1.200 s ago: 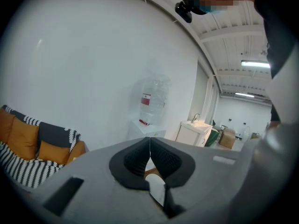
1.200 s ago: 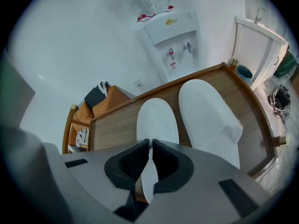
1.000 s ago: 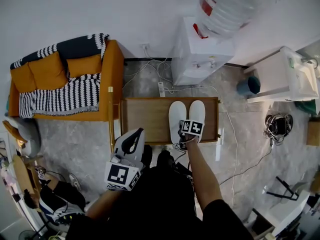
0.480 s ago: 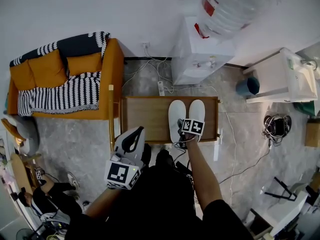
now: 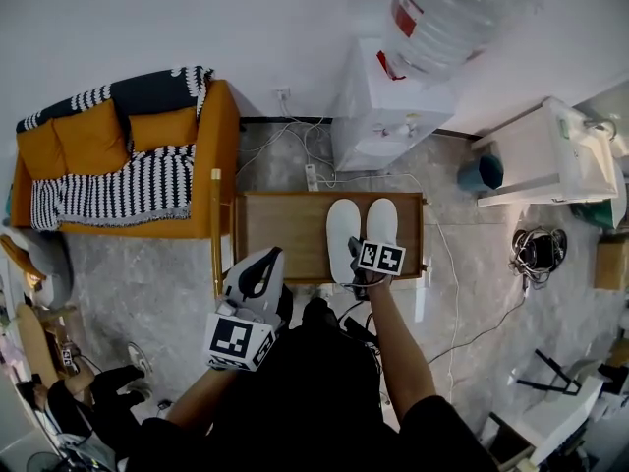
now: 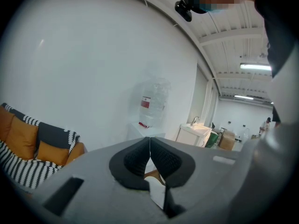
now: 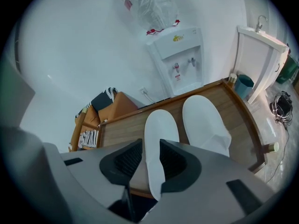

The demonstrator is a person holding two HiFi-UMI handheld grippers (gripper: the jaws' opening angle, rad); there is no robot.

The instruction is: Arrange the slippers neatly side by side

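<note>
hovering right claw (image 7: pixel 145 158), jaws just opening, empty; slipper (image 7: pixel 160 125) directly below.

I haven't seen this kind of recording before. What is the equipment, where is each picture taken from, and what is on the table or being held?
There is no robot here: a person holds a two-jaw gripper in each hand. The head view looks down from a camera on the person's head. The other two views come from cameras riding on the grippers, each looking along its jaws. Two white slippers, the left-hand slipper and the right-hand slipper, lie side by side on a low wooden table. The right gripper hangs over the left-hand slipper's heel. Its jaws have just been opening and stand apart, gripping nothing. The left gripper is shut and empty.
</note>
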